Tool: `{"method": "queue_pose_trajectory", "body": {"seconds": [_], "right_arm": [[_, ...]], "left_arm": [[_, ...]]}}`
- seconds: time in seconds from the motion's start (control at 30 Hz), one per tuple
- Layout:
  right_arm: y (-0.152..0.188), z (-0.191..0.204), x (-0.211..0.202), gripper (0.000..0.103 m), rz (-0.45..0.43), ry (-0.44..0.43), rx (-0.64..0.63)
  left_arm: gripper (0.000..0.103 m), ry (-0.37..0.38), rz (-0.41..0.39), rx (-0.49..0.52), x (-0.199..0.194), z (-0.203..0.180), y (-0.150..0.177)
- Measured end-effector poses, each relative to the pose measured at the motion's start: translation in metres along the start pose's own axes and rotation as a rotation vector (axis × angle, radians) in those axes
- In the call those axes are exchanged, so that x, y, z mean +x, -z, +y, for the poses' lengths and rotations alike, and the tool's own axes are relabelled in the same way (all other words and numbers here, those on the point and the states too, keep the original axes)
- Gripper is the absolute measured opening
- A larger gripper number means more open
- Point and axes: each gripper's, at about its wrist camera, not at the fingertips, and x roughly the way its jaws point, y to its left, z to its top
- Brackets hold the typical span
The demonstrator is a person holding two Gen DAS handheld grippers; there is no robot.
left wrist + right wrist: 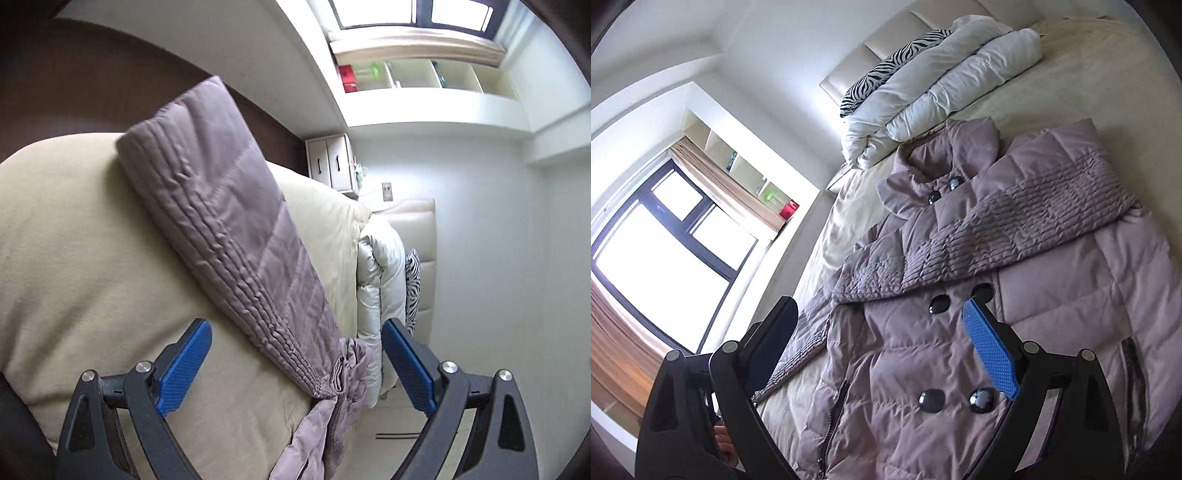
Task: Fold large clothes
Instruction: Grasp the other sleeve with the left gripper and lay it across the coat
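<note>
The mauve quilted coat (979, 295) lies buttoned on the bed (1089, 81), one sleeve (1015, 225) across its chest; the left gripper (295, 365) and right gripper (879, 343) both gape empty.

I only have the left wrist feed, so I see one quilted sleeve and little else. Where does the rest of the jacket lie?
Observer: The jacket lies front up on the bed, collar toward the headboard, one sleeve folded across its chest.
Operator: Is it buttoned?
Observer: It looks closed; dark round buttons run down the front in pairs.
Operator: Where is the right gripper?
Observer: The right gripper is open over the jacket's middle, holding nothing. Your left gripper is open too.
Operator: Anything near the collar?
Observer: A rolled white duvet lies just beyond it, with a zebra-print pillow behind.
</note>
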Motion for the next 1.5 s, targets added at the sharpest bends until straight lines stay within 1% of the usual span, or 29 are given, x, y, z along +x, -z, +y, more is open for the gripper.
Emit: {"method": "queue_pose_trajectory", "body": {"seconds": [0.07, 0.17, 0.27, 0.33, 0.43, 0.47, 0.5, 0.53, 0.57, 0.6, 0.63, 0.7, 0.83, 0.87, 0.93, 1.0, 1.03, 1.1, 1.17, 1.2, 1.27, 1.33, 1.43, 1.5], "right_arm": [[0.011, 0.010, 0.001, 0.092, 0.016, -0.007, 0.005], [0.022, 0.021, -0.005, 0.092, 0.015, -0.006, 0.010], [0.024, 0.029, -0.009, 0.092, 0.009, 0.004, 0.003], [0.026, 0.031, -0.012, 0.092, 0.005, 0.009, 0.006], [0.027, 0.030, -0.011, 0.092, 0.008, 0.011, 0.021], [0.028, 0.030, -0.012, 0.092, 0.010, 0.011, 0.023], [0.030, 0.029, -0.012, 0.092, 0.012, 0.013, 0.025], [0.031, 0.029, -0.012, 0.092, 0.016, 0.015, 0.027], [0.033, 0.028, -0.012, 0.092, 0.019, 0.015, 0.028], [0.035, 0.027, -0.013, 0.092, 0.022, 0.014, 0.029], [0.037, 0.026, -0.013, 0.092, 0.025, 0.014, 0.029], [0.040, 0.024, -0.014, 0.092, 0.032, 0.013, 0.028], [0.043, 0.020, -0.018, 0.092, 0.032, 0.015, 0.024], [0.043, 0.018, -0.020, 0.092, 0.031, 0.013, 0.027], [0.043, 0.015, -0.024, 0.092, 0.026, 0.007, 0.033], [0.043, 0.010, -0.028, 0.092, 0.016, 0.004, 0.042], [0.043, 0.007, -0.031, 0.092, 0.010, 0.004, 0.050], [0.043, 0.001, -0.035, 0.092, -0.002, 0.002, 0.073], [0.042, -0.008, -0.040, 0.092, -0.008, 0.000, 0.095], [0.042, -0.013, -0.041, 0.092, -0.008, -0.002, 0.105], [0.042, -0.023, -0.043, 0.092, 0.000, -0.005, 0.131], [0.041, -0.033, -0.042, 0.092, 0.023, -0.019, 0.158], [0.041, -0.049, -0.034, 0.092, 0.067, -0.054, 0.205], [0.042, -0.060, -0.022, 0.092, 0.117, -0.085, 0.257]], "left_arm": [[0.095, -0.001, -0.027, -0.048, -0.005, 0.011, -0.009], [0.095, -0.004, -0.062, -0.101, -0.004, 0.018, -0.017], [0.095, -0.017, -0.117, -0.125, -0.001, 0.021, -0.028], [0.095, -0.024, -0.147, -0.183, 0.003, 0.025, -0.033], [0.093, -0.024, -0.192, -0.233, 0.001, 0.025, -0.039], [0.084, -0.031, -0.203, -0.241, 0.001, 0.026, -0.042], [0.073, -0.040, -0.209, -0.252, 0.002, 0.027, -0.042], [0.065, -0.045, -0.205, -0.268, 0.005, 0.029, -0.044], [0.046, -0.046, -0.199, -0.285, 0.007, 0.033, -0.045], [0.024, -0.048, -0.192, -0.298, 0.010, 0.036, -0.047], [0.018, -0.050, -0.184, -0.306, 0.010, 0.039, -0.049], [0.019, -0.052, -0.176, -0.281, 0.007, 0.038, -0.050], [0.017, -0.038, -0.175, -0.120, 0.001, 0.002, -0.043], [0.017, -0.032, -0.167, -0.056, 0.000, -0.015, -0.038], [0.017, -0.027, -0.145, 0.121, 0.002, -0.057, -0.022], [0.017, -0.027, -0.095, 0.331, 0.012, -0.104, 0.008], [0.017, -0.031, -0.071, 0.440, 0.018, -0.127, 0.029], [0.017, -0.035, -0.009, 0.670, 0.034, -0.168, 0.080], [0.017, -0.029, 0.074, 0.876, 0.055, -0.196, 0.138], [0.017, -0.031, 0.117, 0.971, 0.065, -0.203, 0.169], [0.017, -0.043, 0.184, 1.146, 0.082, -0.205, 0.230], [0.017, -0.068, 0.243, 1.276, 0.097, -0.193, 0.279], [0.017, -0.126, 0.316, 1.440, 0.114, -0.166, 0.336], [0.017, -0.155, 0.340, 1.533, 0.120, -0.153, 0.363]]}}
